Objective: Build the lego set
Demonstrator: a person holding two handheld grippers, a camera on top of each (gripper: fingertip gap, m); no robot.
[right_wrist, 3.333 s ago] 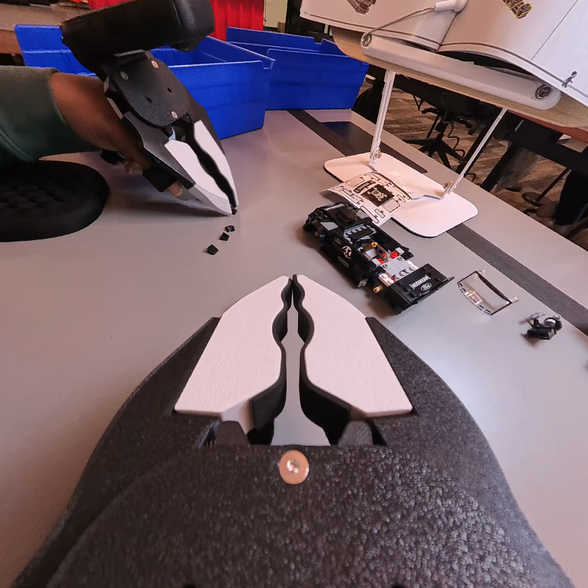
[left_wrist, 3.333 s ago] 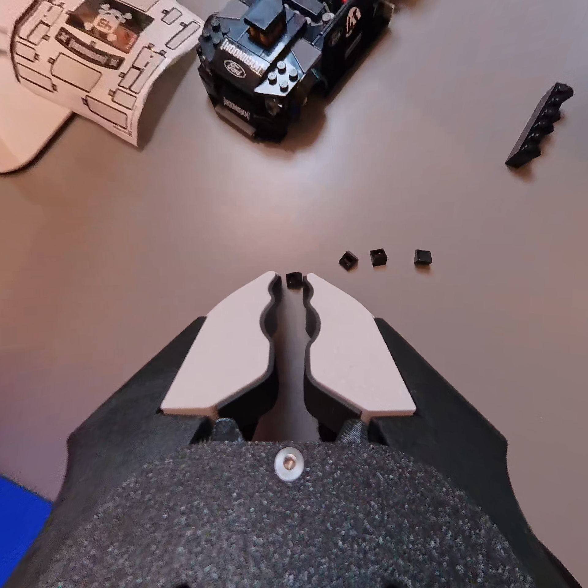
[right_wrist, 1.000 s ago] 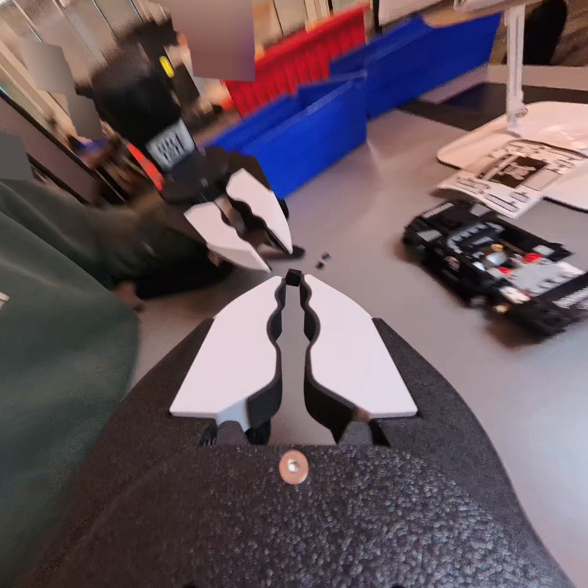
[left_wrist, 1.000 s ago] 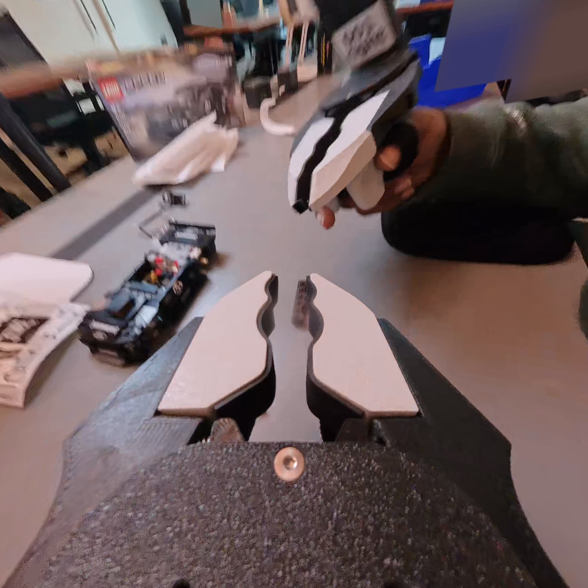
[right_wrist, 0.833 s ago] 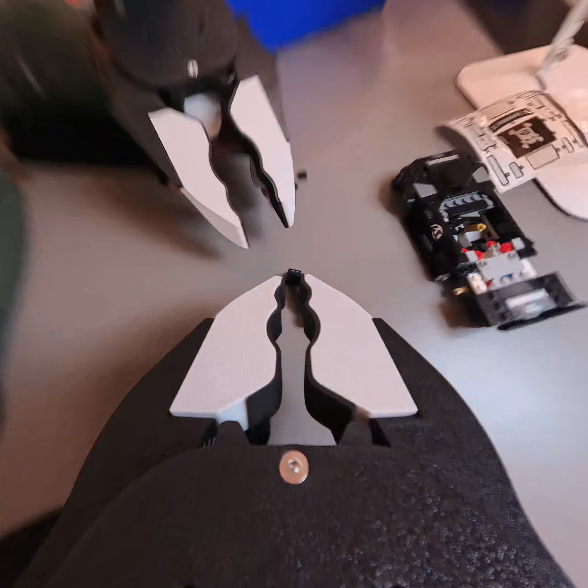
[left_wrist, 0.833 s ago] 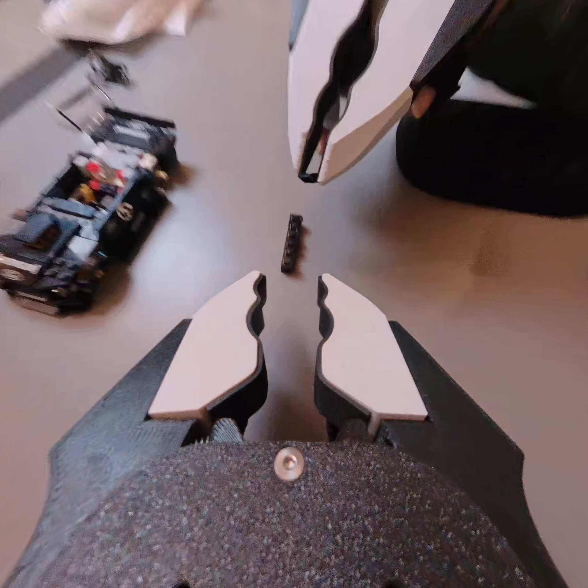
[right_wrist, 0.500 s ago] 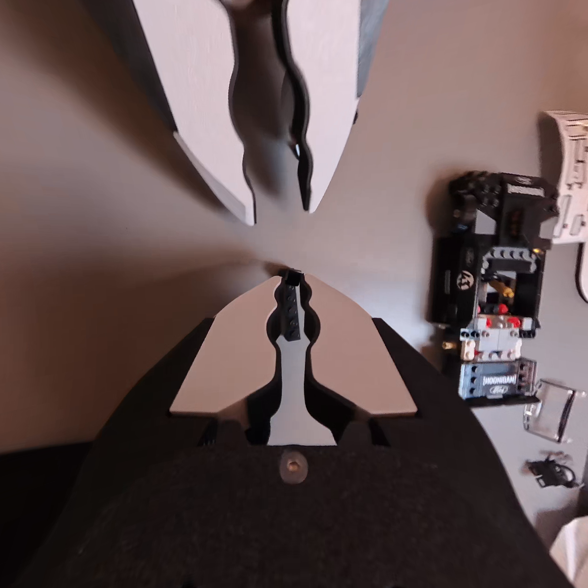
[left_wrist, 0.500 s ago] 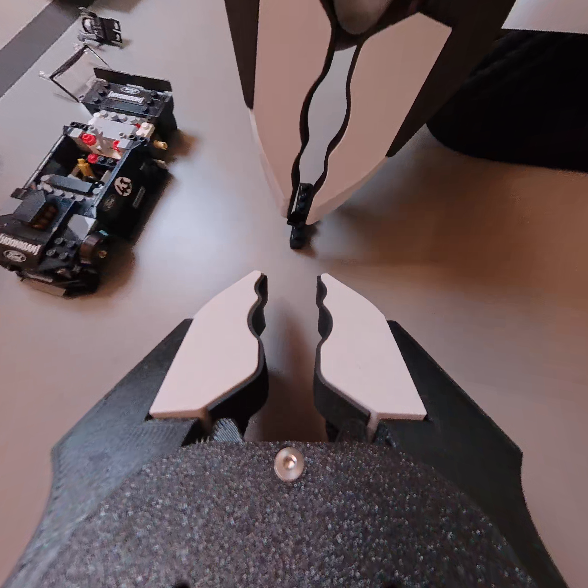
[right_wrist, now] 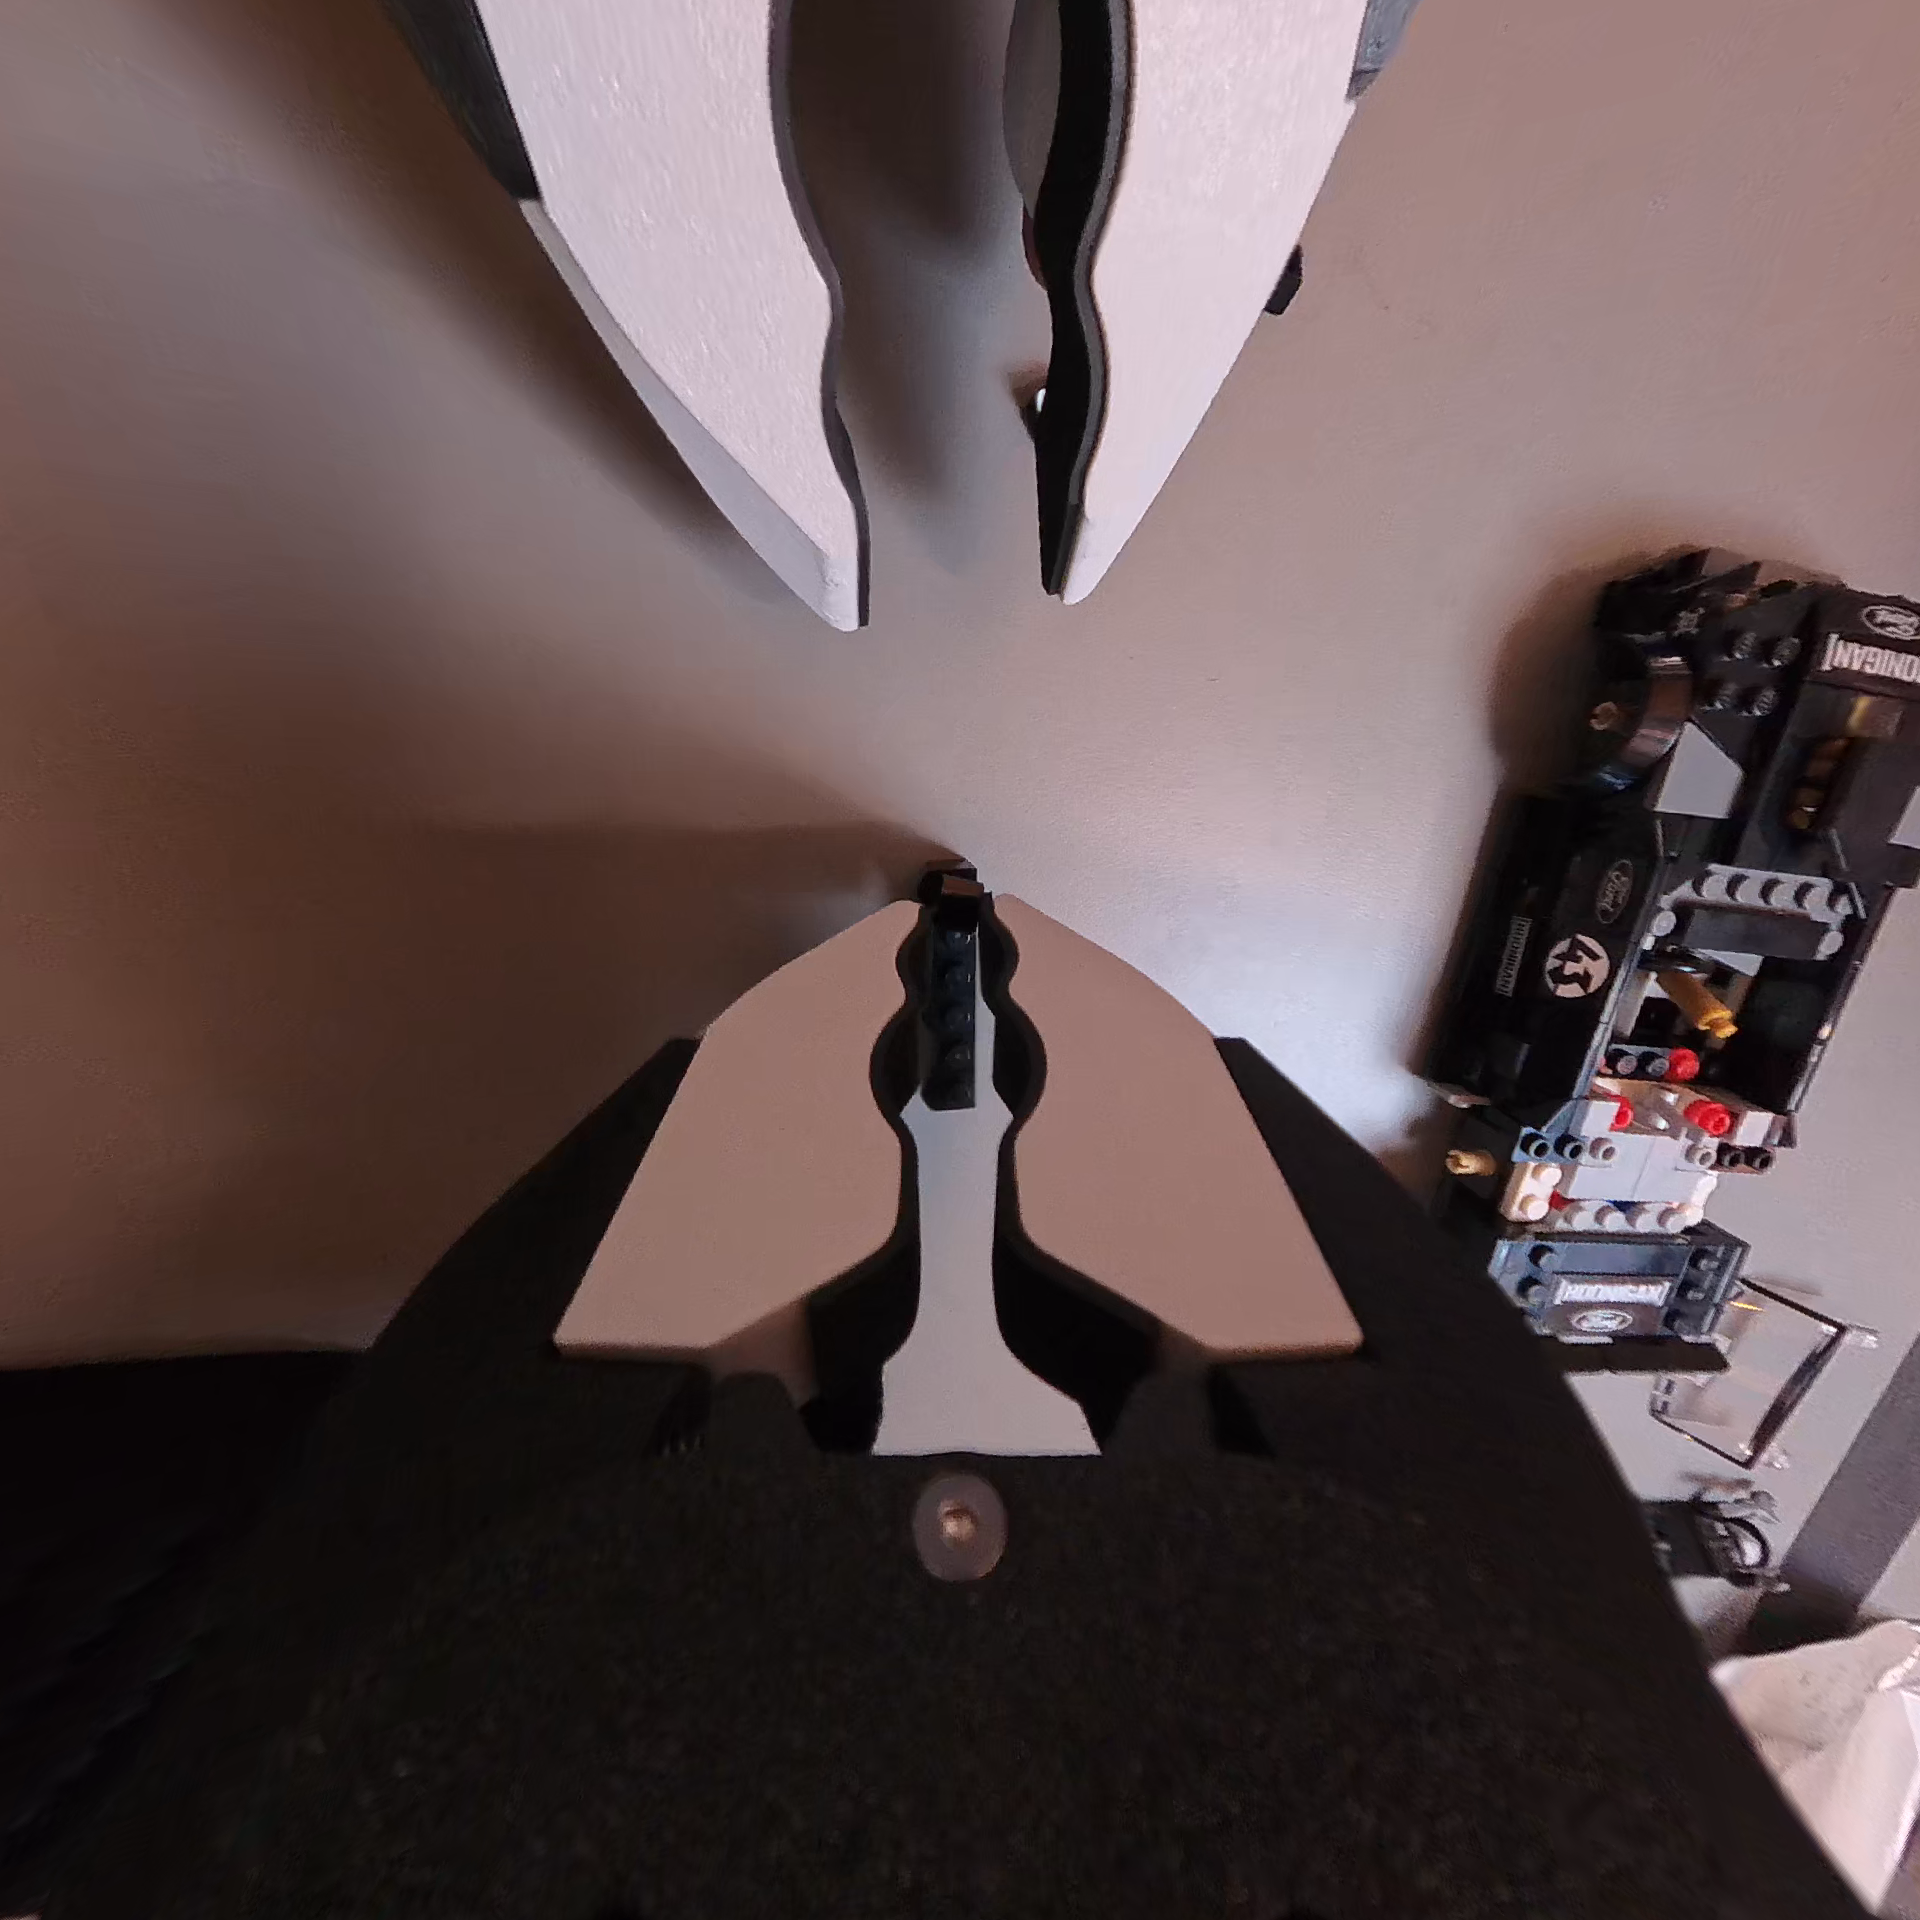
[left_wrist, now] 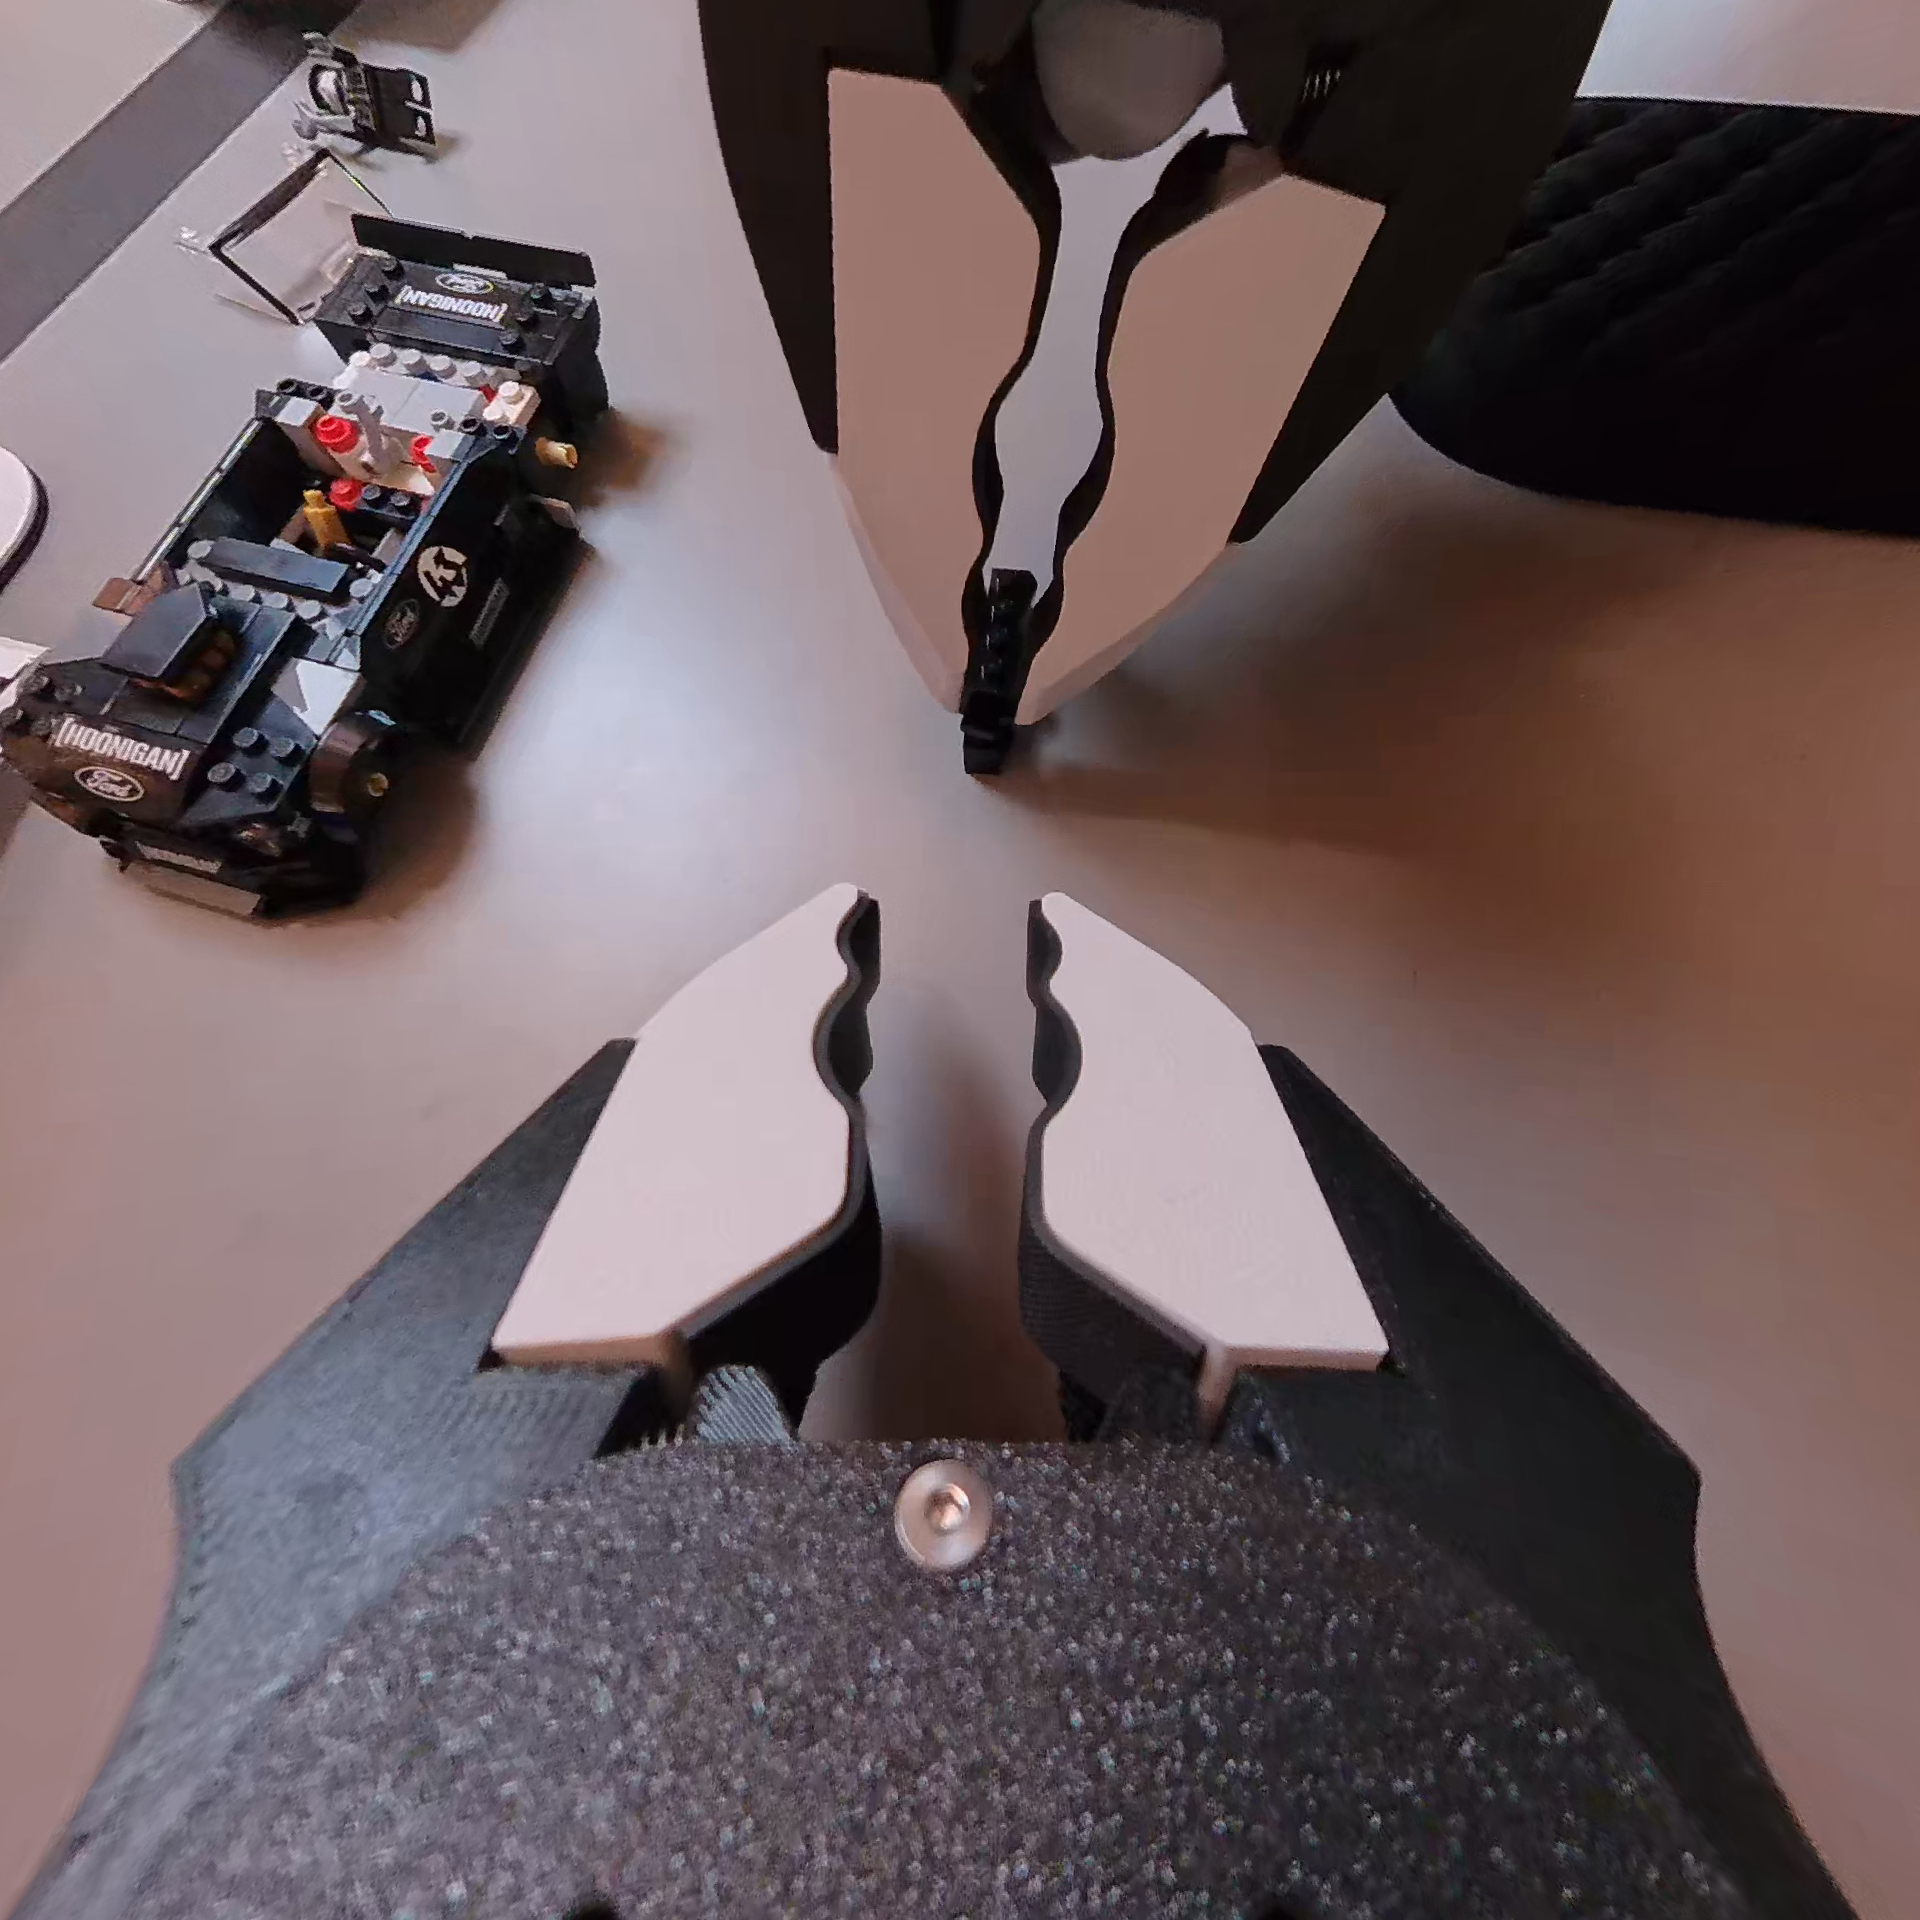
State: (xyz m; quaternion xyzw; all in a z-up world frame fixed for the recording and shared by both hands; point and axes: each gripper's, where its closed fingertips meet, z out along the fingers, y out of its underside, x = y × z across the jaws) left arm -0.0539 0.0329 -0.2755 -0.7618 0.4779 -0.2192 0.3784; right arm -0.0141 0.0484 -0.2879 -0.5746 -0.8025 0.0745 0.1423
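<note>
A long black studded plate (right_wrist: 951, 1023) lies flat on the grey table, in the gap between my right gripper's fingers. My right gripper (right_wrist: 951, 902) points down at the table and is shut on a small black piece (right_wrist: 951, 888), which sits at the plate's far end. In the left wrist view the right gripper (left_wrist: 992, 717) comes down from the top, with the plate (left_wrist: 1000, 644) between its fingertips. My left gripper (left_wrist: 951, 909) is open and empty, just short of the plate. It also shows in the right wrist view (right_wrist: 956, 597).
The partly built black lego car (left_wrist: 301, 582) (right_wrist: 1714, 987) stands beside the plate. A clear windscreen piece (left_wrist: 275, 260) (right_wrist: 1756, 1382) and a small black assembly (left_wrist: 364, 99) lie beyond the car. A black padded rest (left_wrist: 1714, 312) lies behind the right gripper. A loose small black piece (right_wrist: 1034, 400) lies under the left gripper. The grippers' ends are close to 5 centimetres from one another. Left tips and right tips are each some 30 centimetres from the small black assembly (left_wrist: 364, 99). It is also in sight in the right wrist view (right_wrist: 1711, 1534).
My left gripper picked up a small black piece, passed it to the right gripper and opened. The right gripper swung down onto the long plate and has settled lower there.
</note>
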